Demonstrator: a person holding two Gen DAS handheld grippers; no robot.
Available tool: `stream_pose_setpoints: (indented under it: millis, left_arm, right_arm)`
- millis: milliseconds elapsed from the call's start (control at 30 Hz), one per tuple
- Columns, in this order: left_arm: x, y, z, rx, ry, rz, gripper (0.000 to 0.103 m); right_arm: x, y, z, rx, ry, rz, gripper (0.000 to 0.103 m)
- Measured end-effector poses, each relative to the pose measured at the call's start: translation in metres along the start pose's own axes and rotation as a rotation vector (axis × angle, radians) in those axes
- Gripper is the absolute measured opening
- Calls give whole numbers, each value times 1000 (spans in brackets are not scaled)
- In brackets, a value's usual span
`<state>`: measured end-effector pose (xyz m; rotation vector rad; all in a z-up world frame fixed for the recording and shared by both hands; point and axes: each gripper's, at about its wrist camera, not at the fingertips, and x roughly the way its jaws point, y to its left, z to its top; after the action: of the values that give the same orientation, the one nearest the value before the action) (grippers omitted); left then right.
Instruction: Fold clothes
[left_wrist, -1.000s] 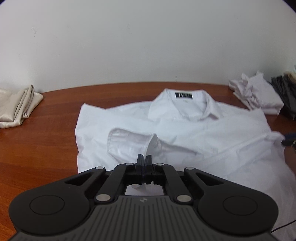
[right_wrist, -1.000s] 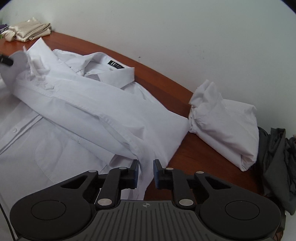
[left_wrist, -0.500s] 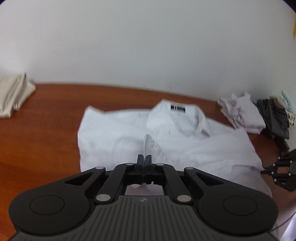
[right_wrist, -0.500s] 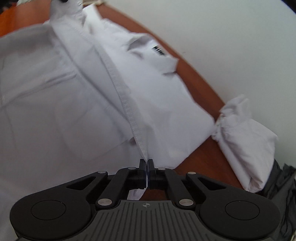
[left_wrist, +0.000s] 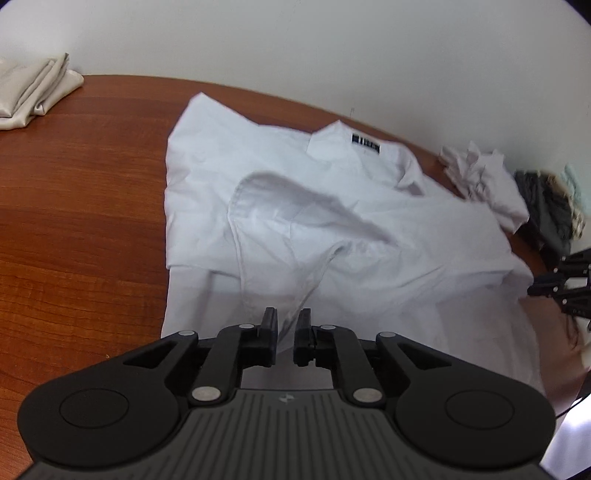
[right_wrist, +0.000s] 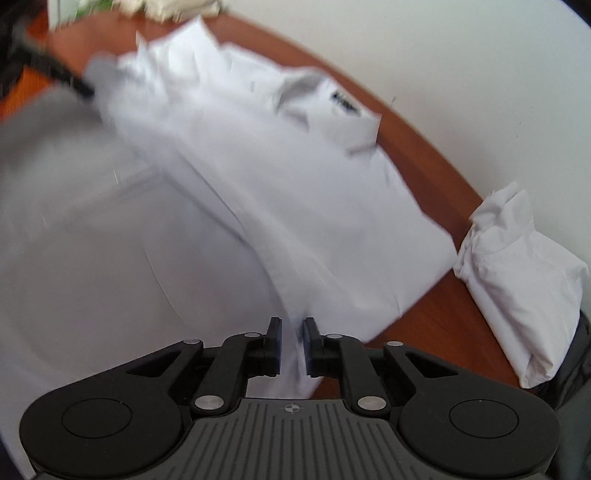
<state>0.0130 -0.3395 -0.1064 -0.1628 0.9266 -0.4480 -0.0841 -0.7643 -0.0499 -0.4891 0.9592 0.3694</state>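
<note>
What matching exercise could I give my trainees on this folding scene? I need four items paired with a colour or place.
Items:
1. white shirt
2. beige cloth
3. neck label
4. dark garment

Descriptions:
A. folded at the table's far left
B. black, inside the collar
C. spread out mid-table
D. far right, beyond the crumpled white bundle

Pairs: 1-C, 2-A, 3-B, 4-D

Both wrist views low, close over white shirt (left_wrist: 332, 221) (right_wrist: 295, 206); shared: collar, wall behind.
</note>
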Motion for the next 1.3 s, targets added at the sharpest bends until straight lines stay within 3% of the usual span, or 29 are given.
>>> stream_pose_setpoints:
  millis: [200, 400, 533, 667, 867, 1000, 1100, 1300]
  left_arm:
    - [3, 2, 8, -26, -27, 12, 17]
    - [13, 16, 9, -79, -10, 52, 17]
    - [20, 18, 9, -64, 13, 87, 18]
    - [25, 20, 10, -60, 27, 120, 20]
    - [31, 25, 11, -78, 49, 156, 22]
    - [31, 24, 15, -73, 55, 159, 22]
    - [18, 25, 21, -111, 3, 134, 22]
    - [7, 17, 33, -114, -58, 113, 22]
  right_arm:
    - [-10, 12, 33, 134, -135, 18, 15]
    - [12, 21, 54, 239, -173, -43, 15]
    - [35, 12, 58, 342, -128, -93, 15]
    - [51, 10, 45, 365, 5, -43, 15]
    - [59, 23, 18, 369, 57, -51, 14]
    - [57, 24, 14, 380, 27, -62, 14]
    - [45, 23, 22, 399, -16, -50, 14]
    - [20, 29, 59, 378, -136, -11, 14]
